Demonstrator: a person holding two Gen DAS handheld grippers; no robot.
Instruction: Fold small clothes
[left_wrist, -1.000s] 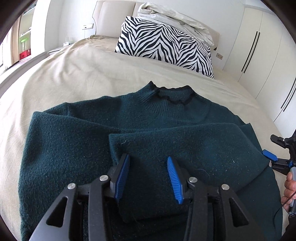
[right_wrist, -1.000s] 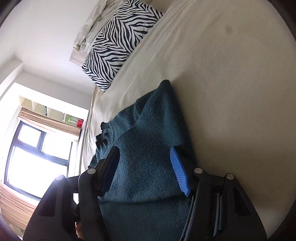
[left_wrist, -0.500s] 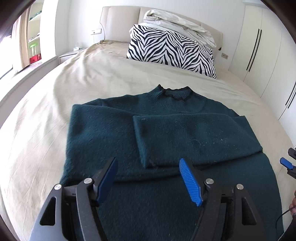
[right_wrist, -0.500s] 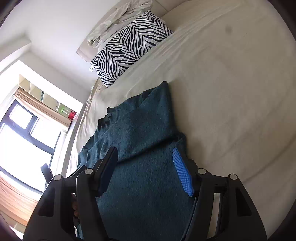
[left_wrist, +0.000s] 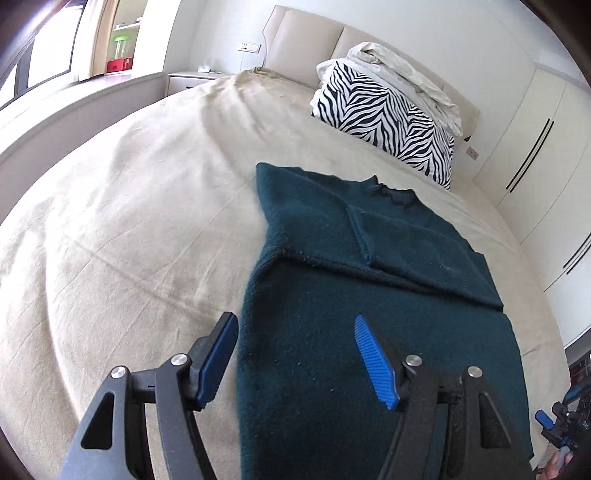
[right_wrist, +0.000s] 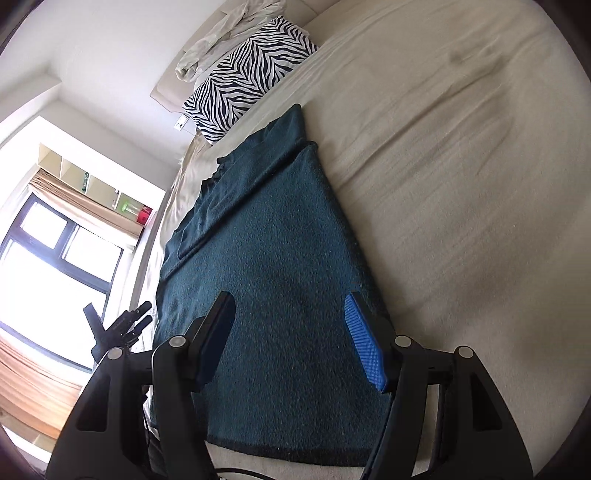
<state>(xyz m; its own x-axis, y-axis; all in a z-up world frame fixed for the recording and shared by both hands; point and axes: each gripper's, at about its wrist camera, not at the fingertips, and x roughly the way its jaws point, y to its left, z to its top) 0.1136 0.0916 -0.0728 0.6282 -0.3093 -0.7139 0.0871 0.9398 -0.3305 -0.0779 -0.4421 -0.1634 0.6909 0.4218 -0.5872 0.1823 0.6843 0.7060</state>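
- The left gripper (left_wrist: 295, 354) has pulled back from the folded sleeve; its jaws now gape empty over the dark green sweater's (left_wrist: 369, 332) hem corner.
- The right gripper (right_wrist: 291, 336) also hangs spread and empty above the hem.
- The sweater lies flat mid-bed (left_wrist: 129, 240), collar toward the zebra pillow (left_wrist: 384, 118).

I can read no text, label, brand or number in either of my wrist views. The one candidate is the red box (left_wrist: 119, 65) on the shelf by the window in my left wrist view, which carries a small pale mark, but it is too small and blurred for me to make out. The same red box (right_wrist: 143, 215) shows in my right wrist view, where it is again too small to read.
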